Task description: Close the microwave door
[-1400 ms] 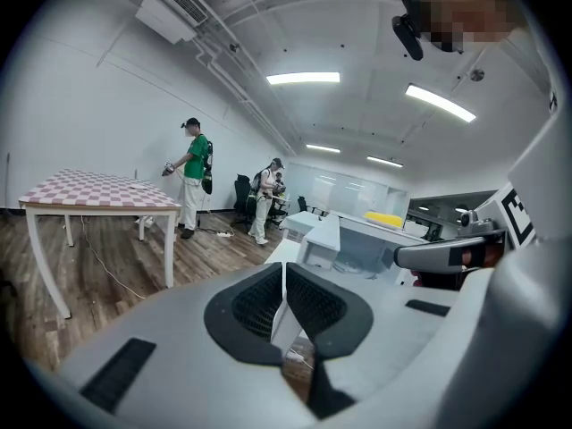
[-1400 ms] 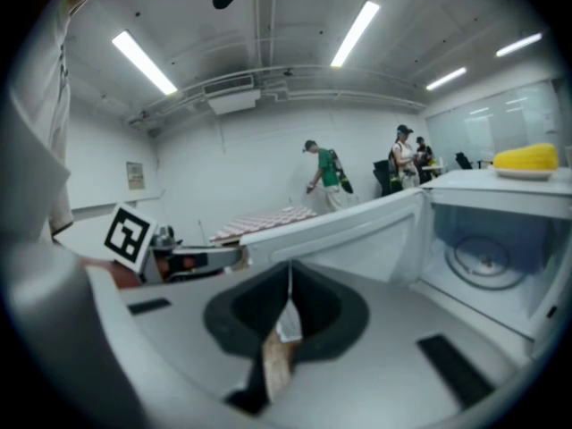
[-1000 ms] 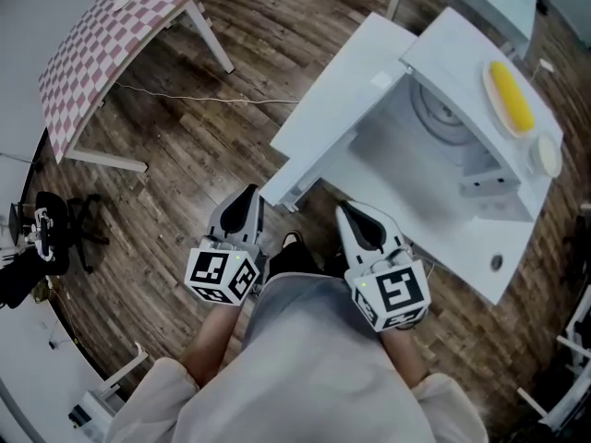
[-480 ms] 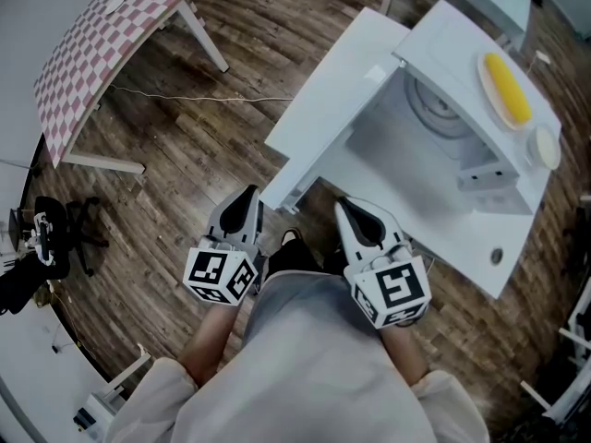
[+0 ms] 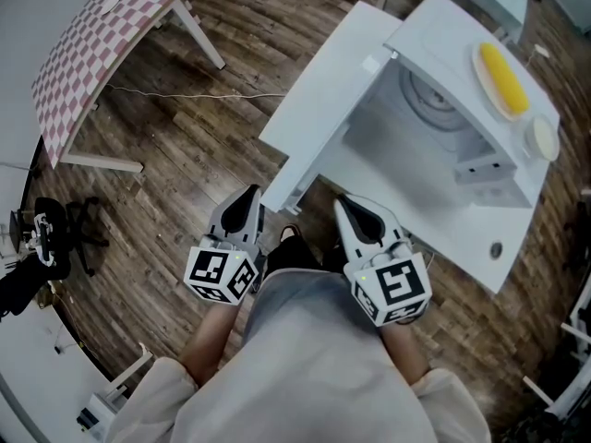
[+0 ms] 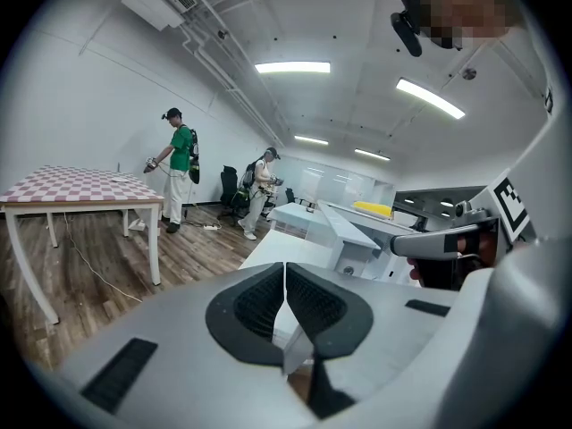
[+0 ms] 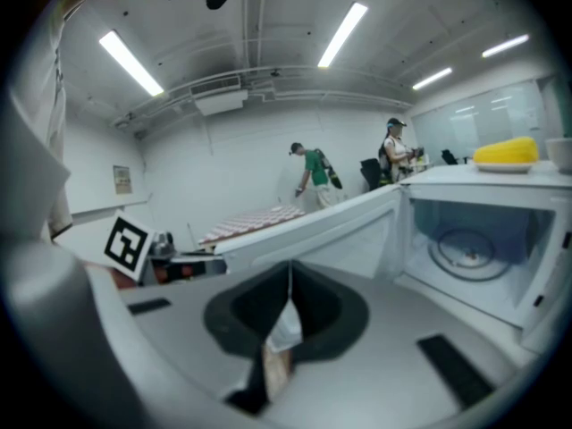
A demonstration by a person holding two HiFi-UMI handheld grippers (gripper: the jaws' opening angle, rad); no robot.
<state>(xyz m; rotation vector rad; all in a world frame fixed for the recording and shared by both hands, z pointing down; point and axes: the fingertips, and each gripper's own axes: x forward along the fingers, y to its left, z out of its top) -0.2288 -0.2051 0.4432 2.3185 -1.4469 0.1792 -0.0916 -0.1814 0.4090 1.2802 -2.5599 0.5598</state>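
A white microwave (image 5: 499, 220) stands in front of me, its door (image 5: 323, 109) swung wide open to the left. The glass turntable (image 5: 434, 109) shows inside the cavity. Both grippers hang low, close to my body and short of the door's near edge. My left gripper (image 5: 244, 209) is shut with nothing in it, a little left of the door's corner. My right gripper (image 5: 354, 216) is also shut and empty, below the cavity's front. In the right gripper view the shut gripper (image 7: 289, 280) faces the door (image 7: 313, 226) and the turntable (image 7: 469, 248).
A yellow item on a plate (image 5: 503, 74) and a small bowl (image 5: 545, 138) sit on top of the microwave. A checkered table (image 5: 102, 44) stands far left on the wood floor, with a cable (image 5: 185, 95) beside it. Two people (image 6: 179, 172) stand in the background.
Both grippers stay where they were, shut. The microwave has slid slightly up and left in the head view; its door is still wide open.
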